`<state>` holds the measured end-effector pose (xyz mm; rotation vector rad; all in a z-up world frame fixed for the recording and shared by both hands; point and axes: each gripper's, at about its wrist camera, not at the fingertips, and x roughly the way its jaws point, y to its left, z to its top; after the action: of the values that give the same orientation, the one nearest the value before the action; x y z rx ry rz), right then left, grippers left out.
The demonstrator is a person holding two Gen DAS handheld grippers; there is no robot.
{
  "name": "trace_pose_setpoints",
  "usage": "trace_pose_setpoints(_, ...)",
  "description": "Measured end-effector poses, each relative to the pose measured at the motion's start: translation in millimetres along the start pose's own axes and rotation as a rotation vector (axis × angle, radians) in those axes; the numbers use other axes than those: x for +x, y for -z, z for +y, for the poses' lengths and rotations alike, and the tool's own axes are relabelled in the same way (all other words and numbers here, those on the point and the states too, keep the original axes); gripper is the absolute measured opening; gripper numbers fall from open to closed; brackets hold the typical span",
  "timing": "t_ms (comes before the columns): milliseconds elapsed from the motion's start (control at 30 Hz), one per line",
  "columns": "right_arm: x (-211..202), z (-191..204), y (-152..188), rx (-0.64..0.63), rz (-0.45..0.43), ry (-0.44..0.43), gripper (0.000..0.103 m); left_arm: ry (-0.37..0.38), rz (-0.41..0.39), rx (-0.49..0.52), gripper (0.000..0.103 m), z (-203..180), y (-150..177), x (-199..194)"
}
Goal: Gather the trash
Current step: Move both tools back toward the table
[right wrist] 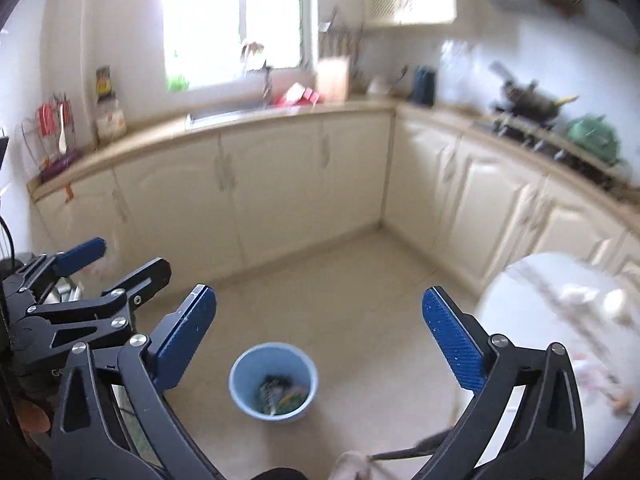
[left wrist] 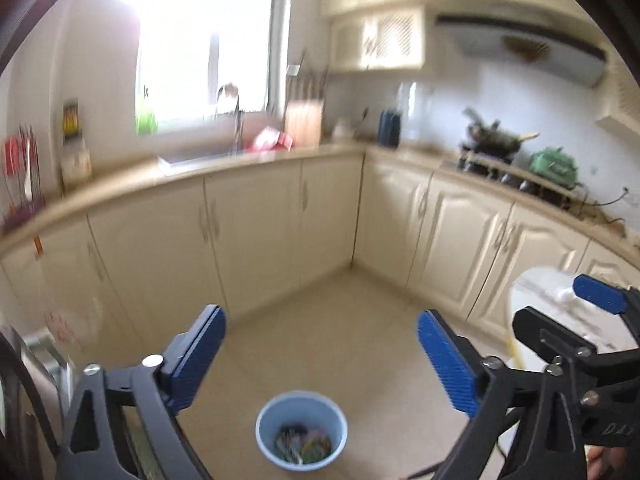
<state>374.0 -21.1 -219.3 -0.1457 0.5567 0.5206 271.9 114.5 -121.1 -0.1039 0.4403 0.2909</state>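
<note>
A light blue trash bin (left wrist: 301, 430) stands on the tiled floor below both grippers, with several crumpled wrappers inside; it also shows in the right wrist view (right wrist: 273, 380). My left gripper (left wrist: 322, 354) is open and empty above the bin. My right gripper (right wrist: 319, 334) is open and empty above the bin too. The right gripper shows at the right edge of the left wrist view (left wrist: 560, 320), and the left gripper shows at the left of the right wrist view (right wrist: 92, 264). A white round table (right wrist: 532, 316) at the right holds a few pale scraps (right wrist: 576, 292).
Cream kitchen cabinets (left wrist: 256, 224) wrap around the floor on the far and right sides. The counter holds a sink (left wrist: 200, 156), a knife block (left wrist: 304, 120), a stove with a wok (left wrist: 496, 140) and a green kettle (left wrist: 554, 164). A metal appliance (left wrist: 44, 364) stands at the left.
</note>
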Motion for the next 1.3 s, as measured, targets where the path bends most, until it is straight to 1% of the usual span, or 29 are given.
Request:
trace_pose_setpoints(67, -33.3, -8.9, -2.5, 0.004, -0.051, 0.033, 0.103, 0.001, -0.065, 0.033, 0.100, -28.7, 7.1, -28.9)
trace_pose_setpoints(100, -51.9, -13.7, -4.6, 0.005, -0.079, 0.057, 0.103, 0.003, -0.095, 0.044, 0.102, -39.1, 7.1, -40.7)
trace_pose_setpoints(167, -91.6, -22.0, -5.7, 0.014, -0.143, 0.107, 0.103, 0.023, -0.160, 0.063, 0.102, -63.2, 12.4, -65.6)
trace_pose_setpoints(200, -102.7, -18.7, -7.1, 0.018, -0.162, 0.122, 0.103, 0.035, -0.183, 0.069, 0.102, -72.2, 18.5, -73.8)
trace_pose_setpoints(300, -152.2, -31.8, -3.2, 0.045, -0.238, 0.175, 0.103, 0.088, -0.246, 0.094, 0.102, -102.5, 28.1, -102.4)
trace_pose_setpoints(333, -162.4, -34.0, -2.5, 0.051, -0.252, 0.194, 0.103, 0.108, -0.261, 0.106, 0.102, -111.2, 40.3, -109.7)
trace_pose_setpoints(367, -174.0, -36.3, -0.1, 0.054, -0.266, 0.215, 0.103, 0.122, -0.271, 0.112, 0.102, -117.1, 44.3, -114.1)
trace_pose_setpoints(433, -196.8, -42.0, 5.4, 0.065, -0.299, 0.260, 0.103, 0.156, -0.297, 0.124, 0.102, -119.7, 66.1, -124.8)
trace_pose_setpoints(467, -207.5, -44.6, 8.5, 0.071, -0.312, 0.281, 0.103, 0.175, -0.306, 0.128, 0.102, -115.5, 86.5, -129.5)
trace_pose_setpoints(500, -216.7, -47.5, 10.4, 0.078, -0.325, 0.287, 0.103, 0.194, -0.313, 0.129, 0.102, -99.7, 106.0, -133.7)
trace_pose_setpoints(567, -232.5, -57.3, 16.9, 0.104, -0.340, 0.297, 0.103, 0.230, -0.328, 0.127, 0.102, -86.8, 120.6, -145.1)
trace_pose_setpoints(600, -238.6, -61.2, 20.5, 0.111, -0.348, 0.307, 0.103, 0.240, -0.336, 0.125, 0.102, -63.9, 125.5, -150.3)
trace_pose_setpoints(633, -243.9, -66.3, 24.6, 0.115, -0.355, 0.318, 0.103, 0.253, -0.350, 0.123, 0.102, -59.6, 132.7, -162.1)
trace_pose_setpoints(667, -249.4, -71.4, 28.3, 0.123, -0.361, 0.340, 0.103, 0.262, -0.356, 0.122, 0.102, -60.5, 136.6, -164.3)
trace_pose_setpoints(767, -260.8, -90.0, 37.8, 0.150, -0.366, 0.375, 0.103, 0.295, -0.361, 0.134, 0.102, -64.2, 153.6, -173.8)
trace_pose_setpoints(833, -267.9, -105.3, 45.0, 0.173, -0.363, 0.403, 0.103, 0.309, -0.355, 0.148, 0.102, -74.4, 156.7, -172.3)
trace_pose_setpoints(933, -278.7, -131.2, 58.5, 0.212, -0.358, 0.438, 0.103, 0.321, -0.329, 0.180, 0.102, -111.6, 145.4, -156.5)
trace_pose_setpoints(1000, -284.0, -151.2, 66.6, 0.240, -0.351, 0.467, 0.103, 0.334, -0.310, 0.199, 0.102, -125.9, 138.8, -148.7)
trace_pose_setpoints(1067, -287.2, -173.9, 76.3, 0.270, -0.335, 0.488, 0.103, 0.343, -0.275, 0.222, 0.102, -140.6, 134.4, -135.0)
trace_pose_setpoints(1100, -288.9, -182.6, 81.2, 0.281, -0.325, 0.501, 0.103, 0.345, -0.258, 0.231, 0.102, -150.7, 123.2, -127.4)
trace_pose_setpoints(1200, -284.4, -216.4, 96.5, 0.326, -0.272, 0.553, 0.103, 0.373, -0.187, 0.253, 0.102, -172.1, 116.5, -103.4)
trace_pose_setpoints(1267, -277.4, -235.5, 106.8, 0.354, -0.232, 0.569, 0.103, 0.392, -0.119, 0.272, 0.102, -191.6, 105.6, -82.4)
trace_pose_setpoints(1300, -269.3, -249.2, 114.1, 0.375, -0.196, 0.582, 0.103, 0.408, -0.082, 0.282, 0.102, -200.0, 104.6, -72.5)
